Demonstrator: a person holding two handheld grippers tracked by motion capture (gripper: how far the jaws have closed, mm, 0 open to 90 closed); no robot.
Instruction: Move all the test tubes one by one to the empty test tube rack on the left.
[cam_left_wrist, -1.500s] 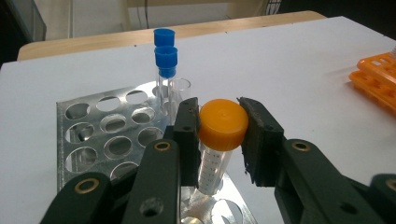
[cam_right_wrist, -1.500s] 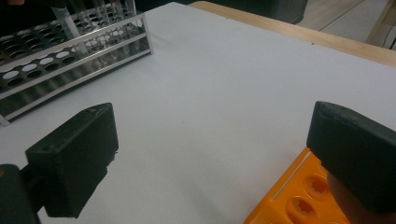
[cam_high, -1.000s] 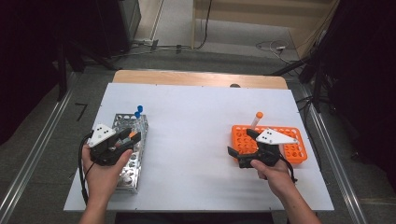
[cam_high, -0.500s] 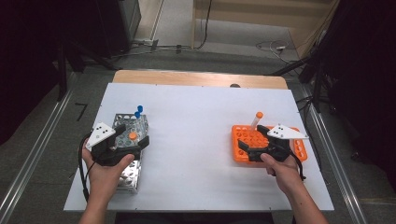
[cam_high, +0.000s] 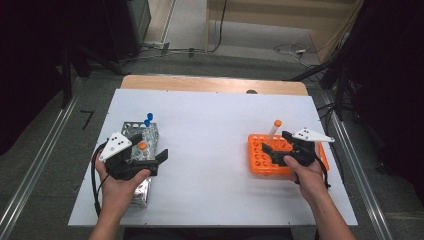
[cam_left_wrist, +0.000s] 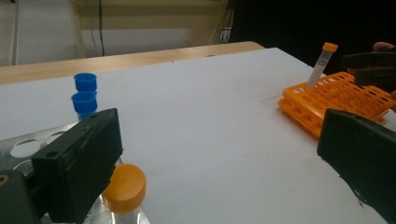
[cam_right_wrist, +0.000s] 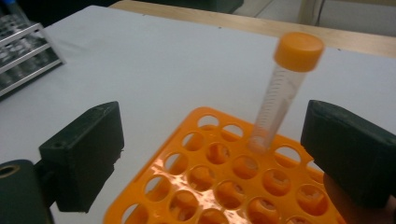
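A metal rack (cam_high: 129, 131) stands at the left of the white table and holds two blue-capped tubes (cam_high: 148, 119) and an orange-capped tube (cam_high: 142, 146). My left gripper (cam_high: 150, 148) hovers open over this rack. In the left gripper view the orange-capped tube (cam_left_wrist: 123, 187) sits just beside the left jaw, not gripped, with the blue-capped tubes (cam_left_wrist: 85, 94) behind. At the right, an orange rack (cam_high: 258, 160) holds one tilted orange-capped tube (cam_high: 275, 129). My right gripper (cam_high: 276, 142) is open above that rack. In the right gripper view the tube (cam_right_wrist: 285, 88) rises between the spread jaws, nearer the right one.
The white table (cam_high: 210, 130) has a wooden strip (cam_high: 210, 84) along its far edge. Metal rails run on the floor at both sides. The orange rack (cam_left_wrist: 336, 95) and the other gripper (cam_left_wrist: 371, 70) show far right in the left gripper view.
My right gripper has moved forward over the orange rack toward the tube. My left gripper has shifted slightly right and turned over the metal rack.
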